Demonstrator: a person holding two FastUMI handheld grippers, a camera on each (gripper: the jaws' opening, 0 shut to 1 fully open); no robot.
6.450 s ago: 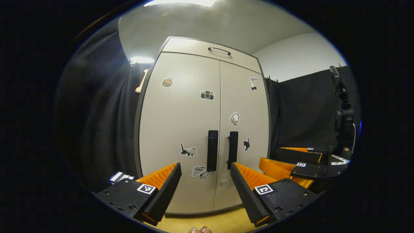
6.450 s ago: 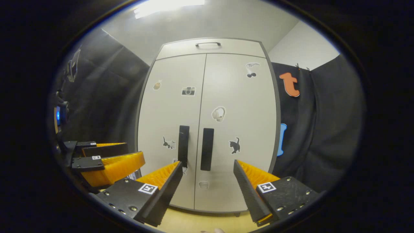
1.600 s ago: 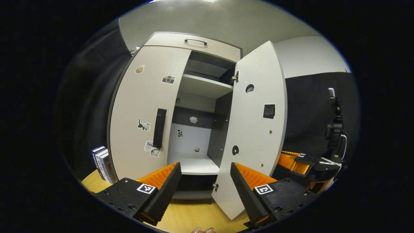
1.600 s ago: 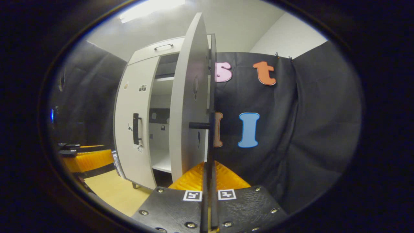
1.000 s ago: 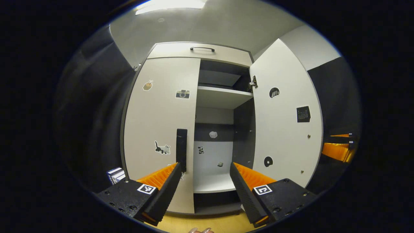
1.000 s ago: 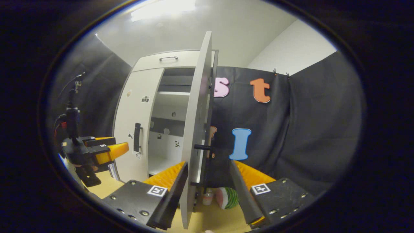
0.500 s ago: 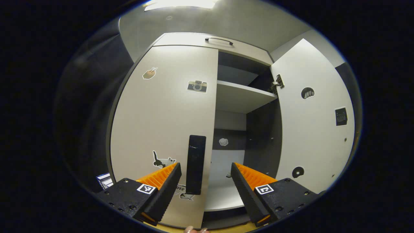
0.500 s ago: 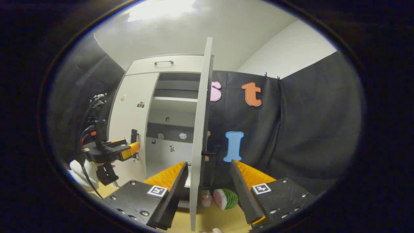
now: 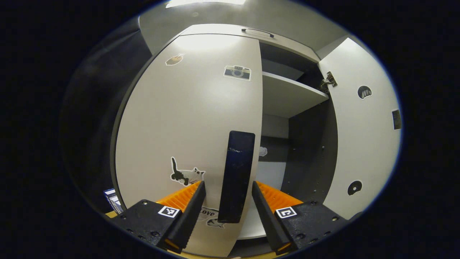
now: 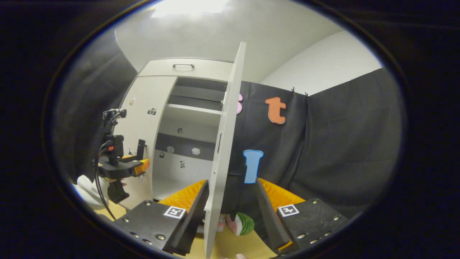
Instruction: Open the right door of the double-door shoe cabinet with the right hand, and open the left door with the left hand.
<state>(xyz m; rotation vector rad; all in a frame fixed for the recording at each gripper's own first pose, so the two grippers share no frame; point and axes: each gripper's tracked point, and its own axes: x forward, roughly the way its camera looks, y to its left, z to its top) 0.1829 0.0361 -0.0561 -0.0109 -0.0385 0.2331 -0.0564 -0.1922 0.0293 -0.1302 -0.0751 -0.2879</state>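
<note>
Left gripper view: my left gripper (image 9: pixel 228 201) is spread, straddling the left door (image 9: pixel 187 118) handle (image 9: pixel 237 176), not yet pinching; I'd centre, clamp, then pull along the hinge arc. Contact depth unclear.

Right gripper view: right gripper (image 10: pixel 230 201) released, right door (image 10: pixel 224 151) swung wide; its handle is hidden.

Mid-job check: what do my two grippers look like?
Both the left gripper and right gripper have two wedge-shaped fingers with ribbed inner faces, screw heads and a square black-and-white marker tag on each. In the right gripper view the left one shows a dark pistol-style grip, a small camera on a mast, a looping black cable and a white-clad hand.
</note>
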